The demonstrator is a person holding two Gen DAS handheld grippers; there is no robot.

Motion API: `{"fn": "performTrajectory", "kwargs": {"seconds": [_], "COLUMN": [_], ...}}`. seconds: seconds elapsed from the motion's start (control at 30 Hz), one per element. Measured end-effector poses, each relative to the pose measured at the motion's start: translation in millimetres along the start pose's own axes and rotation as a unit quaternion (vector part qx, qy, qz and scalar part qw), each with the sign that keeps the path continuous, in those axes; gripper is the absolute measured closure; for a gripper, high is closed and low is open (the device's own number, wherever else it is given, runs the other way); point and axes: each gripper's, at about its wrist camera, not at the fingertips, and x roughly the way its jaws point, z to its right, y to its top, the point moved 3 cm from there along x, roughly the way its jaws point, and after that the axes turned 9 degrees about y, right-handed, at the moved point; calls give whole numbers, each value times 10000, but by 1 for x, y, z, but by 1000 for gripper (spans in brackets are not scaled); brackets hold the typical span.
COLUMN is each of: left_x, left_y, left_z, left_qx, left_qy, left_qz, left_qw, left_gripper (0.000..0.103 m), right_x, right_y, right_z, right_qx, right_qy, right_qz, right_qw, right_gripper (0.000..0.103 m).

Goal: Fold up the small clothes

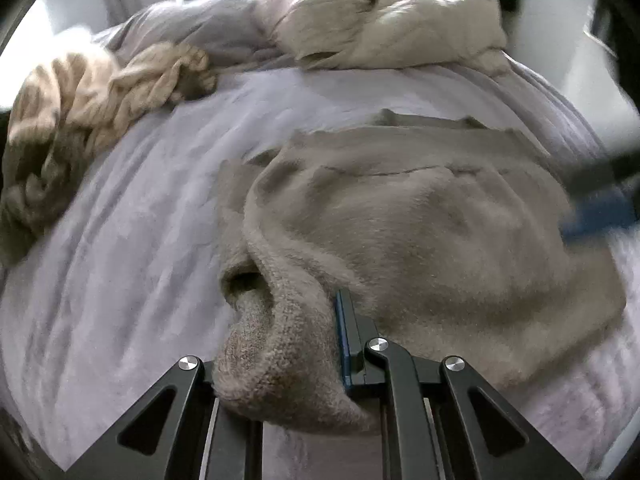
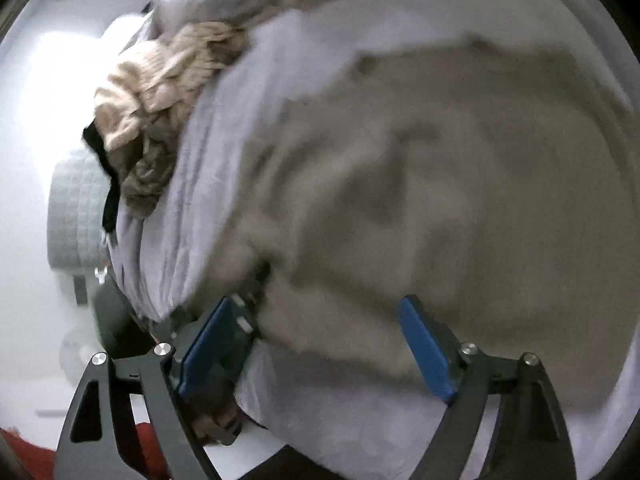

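Lavender bed (image 1: 120,280), rumpled. Left tongs (image 1: 280,360) clamped on a bunched near corner of the grey fleece garment (image 1: 420,220), which spreads ahead and rightward. Right tongs (image 2: 320,344) gaping wide, gripping nothing, hovering over its near edge. Further back, tan knit pile (image 1: 100,92), cream duvet (image 1: 380,28).

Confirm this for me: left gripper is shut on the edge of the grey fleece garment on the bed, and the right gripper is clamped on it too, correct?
Only partly. The left gripper is shut on the grey fleece garment on the bed, but the right gripper is not clamped: the right wrist view shows its blue-padded fingers spread wide with nothing between them.
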Motion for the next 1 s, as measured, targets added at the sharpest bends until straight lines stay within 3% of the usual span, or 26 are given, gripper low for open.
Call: {"fn": "performTrajectory", "kwargs": {"seconds": [0.1, 0.23, 0.33, 0.43, 0.63, 0.7, 0.73, 0.8, 0.93, 1.0], "left_x": [-6, -14, -20, -22, -23, -23, -24, -26, -44, -62], "left_y": [-2, -5, -7, -8, -7, -5, -4, -2, 11, 23], "left_z": [3, 7, 13, 16, 19, 20, 21, 21, 27, 34], "left_qx": [304, 604, 791, 904, 962, 971, 981, 973, 966, 952], "left_qy": [85, 169, 167, 182, 182, 183, 180, 154, 39, -107], "left_qz": [166, 386, 535, 629, 707, 714, 718, 711, 951, 1187], "left_qw": [9994, 9973, 9953, 9937, 9927, 9925, 9924, 9926, 9908, 9883], "left_gripper": [87, 87, 87, 87, 87, 87, 87, 87, 87, 87], "right_x": [16, 73, 120, 152, 204, 211, 211, 204, 146, 110], "right_y": [35, 69, 87, 96, 94, 94, 94, 97, 109, 111], "right_z": [-28, -67, -85, -97, -97, -90, -83, -75, -66, -62], "right_qx": [-444, -947, -1206, -1402, -1811, -1820, -1805, -1829, -1376, -1256], "right_qy": [-145, -236, -736, -967, -1826, -2029, -2153, -2247, -1261, -760], "right_qz": [-403, -1410, -1970, -2304, -3046, -3104, -3045, -2845, -1984, -1551], "right_qw": [9981, 9852, 9702, 9581, 9171, 9107, 9101, 9138, 9622, 9769], "right_gripper": [15, 13, 13, 11, 10, 12, 17, 86, 88, 88]}}
